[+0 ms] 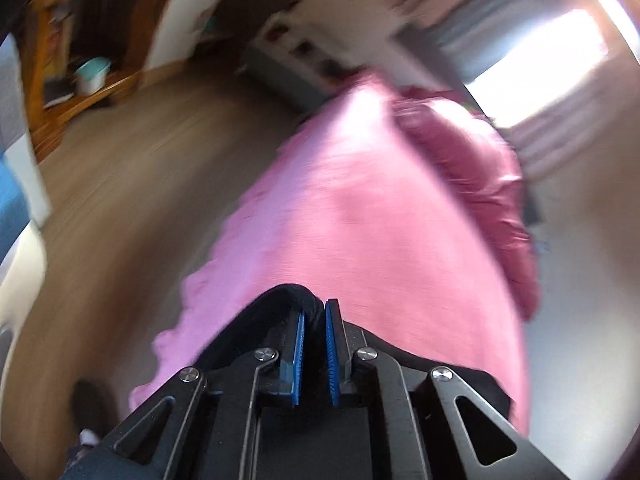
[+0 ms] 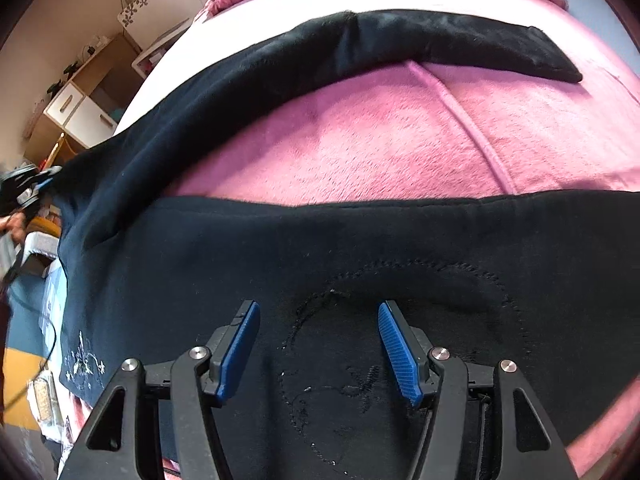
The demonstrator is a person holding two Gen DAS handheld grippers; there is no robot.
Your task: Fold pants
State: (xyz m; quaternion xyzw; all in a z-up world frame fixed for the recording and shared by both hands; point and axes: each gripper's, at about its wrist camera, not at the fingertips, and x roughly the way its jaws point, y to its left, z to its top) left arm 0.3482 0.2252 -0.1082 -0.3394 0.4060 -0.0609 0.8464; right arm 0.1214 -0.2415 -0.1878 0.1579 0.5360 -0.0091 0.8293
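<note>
Here the left gripper [image 1: 315,312] pinches the dark navy fleece pants' [image 2: 320,248] edge above the pink plush blanket [image 2: 380,132], while the right gripper [image 2: 318,320] hangs spread over them.

Right gripper [image 2: 319,354] fingers spread above black pants [image 2: 240,248] on pink blanket [image 2: 380,140].

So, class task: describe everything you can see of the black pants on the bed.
The black pants look like soft fleecy knit, spread across the pink blanket. One leg curves away to a flat cuff at the far right. A stitched circular motif lies under the open right gripper; pale embroidery shows at the near left edge. The left gripper is shut on a fold.
</note>
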